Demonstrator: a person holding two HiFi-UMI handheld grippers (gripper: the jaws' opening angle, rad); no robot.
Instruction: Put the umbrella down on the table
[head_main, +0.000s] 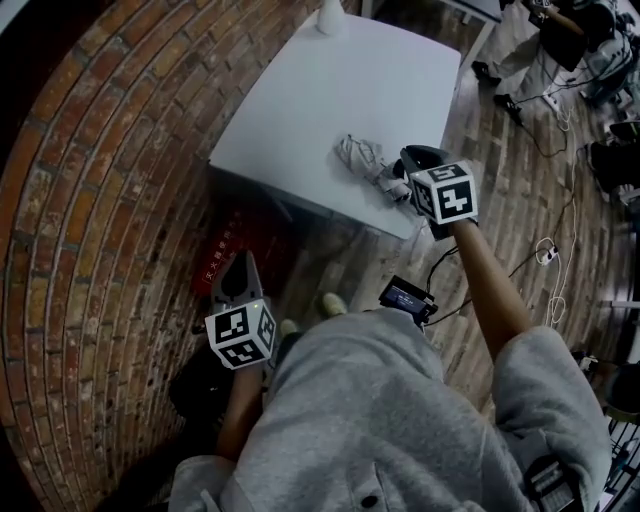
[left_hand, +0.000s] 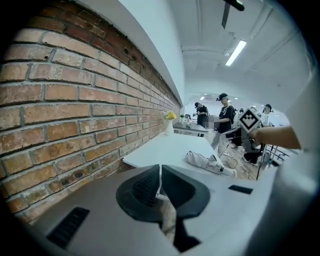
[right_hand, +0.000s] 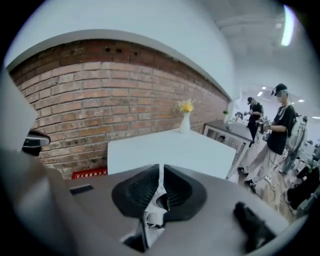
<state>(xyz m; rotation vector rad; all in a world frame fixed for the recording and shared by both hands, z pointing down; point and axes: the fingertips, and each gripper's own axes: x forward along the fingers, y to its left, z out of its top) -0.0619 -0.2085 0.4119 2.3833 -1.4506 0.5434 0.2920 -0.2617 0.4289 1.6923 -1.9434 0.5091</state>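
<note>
R tool (right_hand: 160, 170) shut, off umbrella (head_main: 362, 158)

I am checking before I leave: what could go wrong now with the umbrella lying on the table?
1. The umbrella lies near the table's front edge, so a nudge might roll it off.
2. The right gripper, shut and empty, hangs close above the umbrella's end; a careless move could catch the fabric.

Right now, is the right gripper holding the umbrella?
No; in the left gripper view the umbrella lies on the white table, while the right gripper hangs above it, apart.
</note>
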